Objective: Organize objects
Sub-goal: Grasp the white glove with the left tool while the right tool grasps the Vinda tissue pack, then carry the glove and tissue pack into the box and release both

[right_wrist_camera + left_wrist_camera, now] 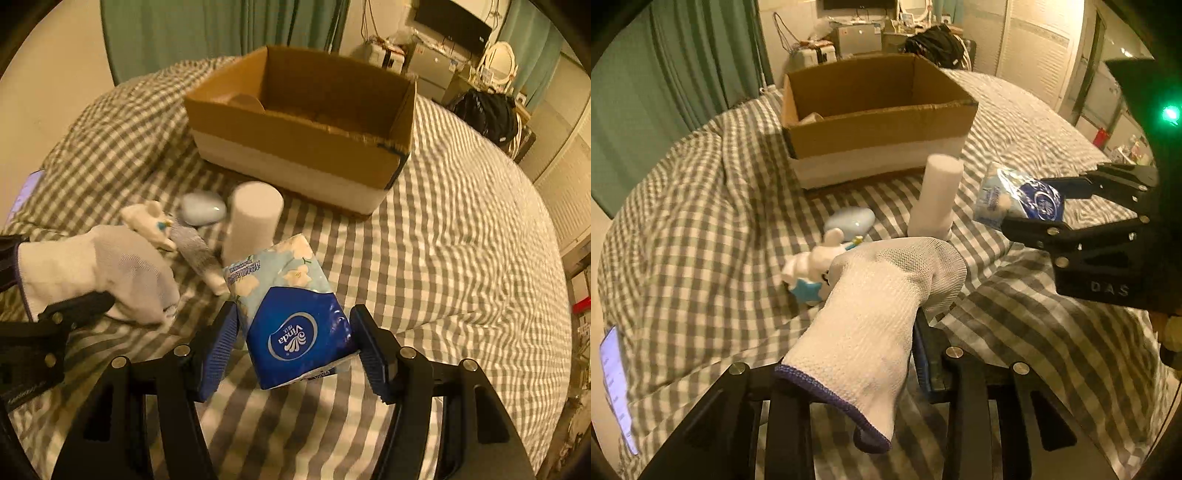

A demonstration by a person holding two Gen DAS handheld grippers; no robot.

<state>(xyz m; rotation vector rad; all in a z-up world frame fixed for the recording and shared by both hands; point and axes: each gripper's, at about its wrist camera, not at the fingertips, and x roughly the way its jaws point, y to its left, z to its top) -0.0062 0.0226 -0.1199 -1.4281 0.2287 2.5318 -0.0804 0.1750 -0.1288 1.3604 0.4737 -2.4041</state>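
Gripping glove (pixel 864 332) – left gripper (pixel 886 369) | right gripper (pixel 295 347) clamps tissue pack (pixel 295 317) | checked bedspread (pixel 461 258), cardboard box (pixel 306 122)

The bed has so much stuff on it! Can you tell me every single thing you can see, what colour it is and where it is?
cardboard box: one, brown with a white lower band, open, far side of the bed
bedspread: one, grey and white check, under everything
foam cylinder: one, white, upright in front of the box
oval case: one, pale blue, left of the cylinder
toy figure: one, white with a blue star, beside the case
tissue pack: one, blue and pale floral, held above the bed
glove: one, white with a purple cuff, held
phone: one, screen lit, left edge of the bed
left gripper: black, shut on the glove
right gripper: black with blue pads, shut on the tissue pack
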